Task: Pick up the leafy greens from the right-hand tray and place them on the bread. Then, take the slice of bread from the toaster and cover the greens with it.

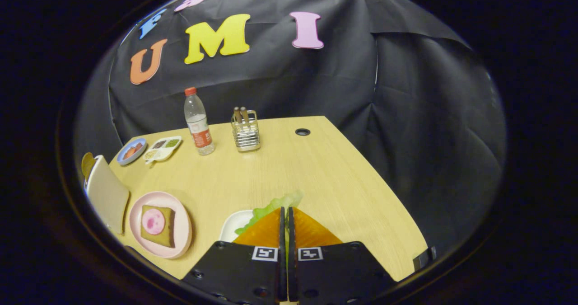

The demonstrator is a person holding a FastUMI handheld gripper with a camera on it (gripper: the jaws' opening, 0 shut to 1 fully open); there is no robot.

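My gripper point(285, 209) has its fingers pressed together on the leafy greens point(273, 204), which stick out past the fingertips, mostly to their left. Under the greens, left of the fingers, lies the white tray point(231, 226). I cannot tell whether the greens are lifted clear of it. Further left, a pink plate point(181, 235) holds a slice of bread point(168, 226) with a round pink slice of meat on it. Beyond the plate to the left stands a white toaster point(106, 192), with a slice of bread point(86, 162) poking out of its top.
At the back of the wooden table point(316, 174) stand a water bottle point(198, 123) and a wire cutlery holder point(246, 132). A blue dish point(131, 151) and a white divided dish point(162, 148) lie at the back left. A cable hole point(302, 132) sits near the far edge.
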